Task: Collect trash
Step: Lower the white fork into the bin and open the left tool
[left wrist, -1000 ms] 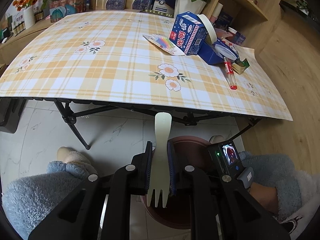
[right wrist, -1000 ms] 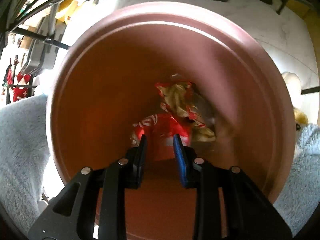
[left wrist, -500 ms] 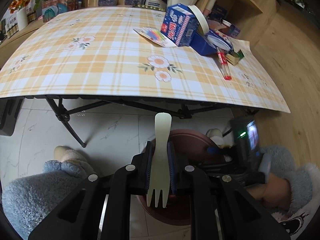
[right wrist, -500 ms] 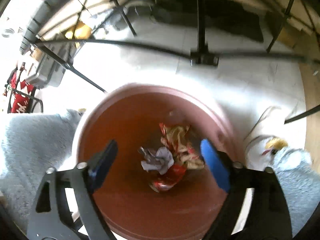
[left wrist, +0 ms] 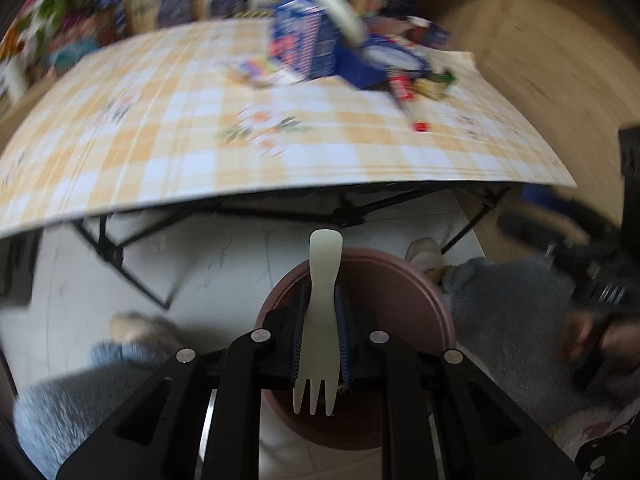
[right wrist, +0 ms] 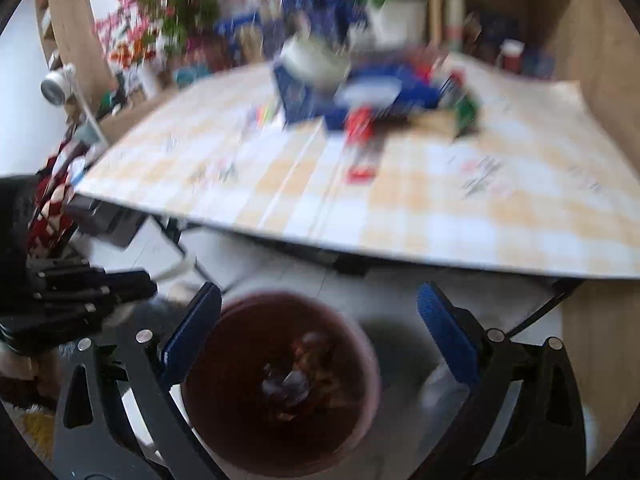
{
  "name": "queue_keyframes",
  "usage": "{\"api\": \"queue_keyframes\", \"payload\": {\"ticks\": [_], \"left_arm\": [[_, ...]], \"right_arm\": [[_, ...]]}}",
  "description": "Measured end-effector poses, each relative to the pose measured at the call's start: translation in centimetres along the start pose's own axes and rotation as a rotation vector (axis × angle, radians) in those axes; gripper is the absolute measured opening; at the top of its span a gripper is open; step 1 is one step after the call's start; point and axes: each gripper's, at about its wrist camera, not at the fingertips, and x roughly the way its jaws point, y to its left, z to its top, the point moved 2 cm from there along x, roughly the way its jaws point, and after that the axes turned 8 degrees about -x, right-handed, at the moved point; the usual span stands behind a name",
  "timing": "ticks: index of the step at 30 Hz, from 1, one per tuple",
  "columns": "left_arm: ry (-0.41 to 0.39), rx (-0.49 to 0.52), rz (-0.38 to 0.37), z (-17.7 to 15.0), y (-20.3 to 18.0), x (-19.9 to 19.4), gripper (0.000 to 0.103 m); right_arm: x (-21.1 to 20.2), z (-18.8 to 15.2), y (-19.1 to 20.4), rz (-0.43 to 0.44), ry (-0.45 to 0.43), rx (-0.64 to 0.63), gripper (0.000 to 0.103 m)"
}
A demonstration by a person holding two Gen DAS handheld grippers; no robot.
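Observation:
My left gripper (left wrist: 320, 320) is shut on a pale plastic fork (left wrist: 323, 276), tines toward the camera, handle pointing forward. It hangs over the near rim of a reddish-brown bin (left wrist: 404, 292) on the floor. My right gripper (right wrist: 320, 308) stands above the same bin (right wrist: 224, 384), its jaws opening wide with nothing between them. Crumpled wrappers (right wrist: 298, 376) lie at the bin's bottom. More trash sits on the checked table: a blue carton (left wrist: 304, 40), a red-capped tube (left wrist: 408, 100) and a colourful packet (left wrist: 260, 68). Both views are blurred.
The folding table (left wrist: 200, 148) overhangs the bin, its black legs (left wrist: 120, 256) crossing beneath. A person's fluffy grey legs (left wrist: 516, 312) and slippers flank the bin. Flower pots (right wrist: 396, 16) and boxes crowd the back; a wooden shelf (right wrist: 520, 8) stands at the right.
My right gripper let go of the red wrapper in the bin, opened wide and rose well above the rim, tilting up toward the table. My left gripper shifted over the bin with the fork.

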Motion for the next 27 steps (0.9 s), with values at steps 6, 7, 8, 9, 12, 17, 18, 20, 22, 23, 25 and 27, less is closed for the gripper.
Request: {"api": "queue_keyframes", "payload": {"ticks": [6,7,8,9,12,17,18,20,22,23,25,27], "left_arm": [[-0.044,0.207,-0.013,-0.9,-2.8,2.5,0.016],[-0.015,0.204,-0.016,-1.2,-2.7,3.5,0.016],[0.006,0.198,-0.015,-1.4,-2.7,4.2,0.016],[0.025,0.194,-0.017,-1.5,-2.6,4.8,0.016],[0.064,0.207,-0.019,-1.8,-2.6,6.3,0.016],[0.152,0.229,0.023,-2.6,-2.5,9.0,0.016],[0.16,0.23,0.024,-2.7,-2.4,9.2,0.016],[0.184,0.224,0.023,-2.9,-2.2,9.7,0.016],[0.193,0.213,0.023,-3.0,-1.9,9.8,0.016],[0.194,0.209,0.023,-2.9,-1.9,9.9,0.016],[0.194,0.202,0.027,-2.9,-1.6,9.9,0.016],[0.177,0.206,0.034,-2.8,-1.7,9.6,0.017]], "right_arm": [[-3.1,-0.5,-2.1,-0.077,-0.13,0.044,0.097],[-2.8,-0.7,-2.0,-0.081,-0.118,0.05,0.097],[-2.4,-0.8,-1.5,-0.087,-0.109,0.045,0.097],[-1.9,-0.8,-1.4,-0.097,-0.09,0.032,0.097],[-0.6,-0.8,-1.2,-0.106,-0.054,0.037,0.097],[0.9,-1.7,-1.9,-0.124,-0.002,0.093,0.097],[0.9,-1.7,-2.1,-0.126,0.0,0.102,0.097],[1.0,-1.9,-2.5,-0.13,0.005,0.121,0.097],[1.0,-2.0,-2.7,-0.131,0.01,0.13,0.097],[1.0,-2.0,-2.8,-0.133,0.011,0.132,0.097],[1.1,-2.0,-2.7,-0.137,0.015,0.13,0.097],[1.2,-1.9,-2.6,-0.138,0.018,0.122,0.097]]}}
